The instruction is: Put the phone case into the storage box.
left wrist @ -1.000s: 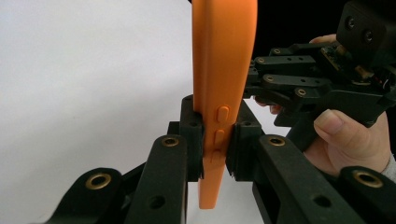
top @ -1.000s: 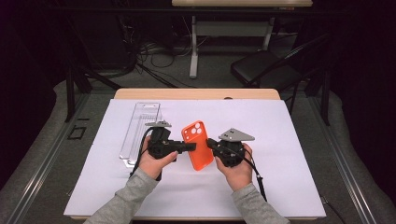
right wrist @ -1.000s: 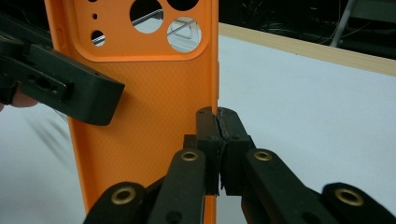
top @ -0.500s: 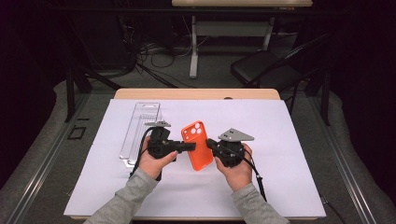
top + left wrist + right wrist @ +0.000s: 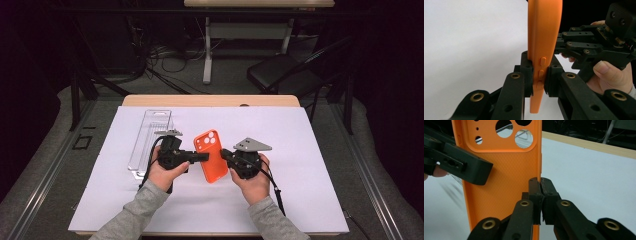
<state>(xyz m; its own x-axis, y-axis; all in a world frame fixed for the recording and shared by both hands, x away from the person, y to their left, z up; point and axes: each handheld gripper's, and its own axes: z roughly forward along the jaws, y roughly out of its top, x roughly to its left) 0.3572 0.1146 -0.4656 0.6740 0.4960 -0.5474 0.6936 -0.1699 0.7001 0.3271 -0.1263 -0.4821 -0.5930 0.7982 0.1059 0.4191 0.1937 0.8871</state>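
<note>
An orange phone case [image 5: 212, 156] with camera cut-outs is held up over the white table cover between both hands. My left gripper [image 5: 202, 157] is shut on its left edge; in the left gripper view the pads clamp the case's button side [image 5: 541, 72]. From the other side my right gripper [image 5: 225, 154] is shut on the right edge. In the right gripper view the case's inner face [image 5: 504, 182] stands upright, its edge pinched between the right gripper [image 5: 540, 195] jaws, with the left gripper's jaw [image 5: 461, 167] across it.
A clear plastic tray [image 5: 150, 140] lies on the white cover [image 5: 310, 165] left of the hands. The wooden table edge [image 5: 210, 101] runs along the back. A dark chair [image 5: 285, 75] and cables stand on the floor beyond.
</note>
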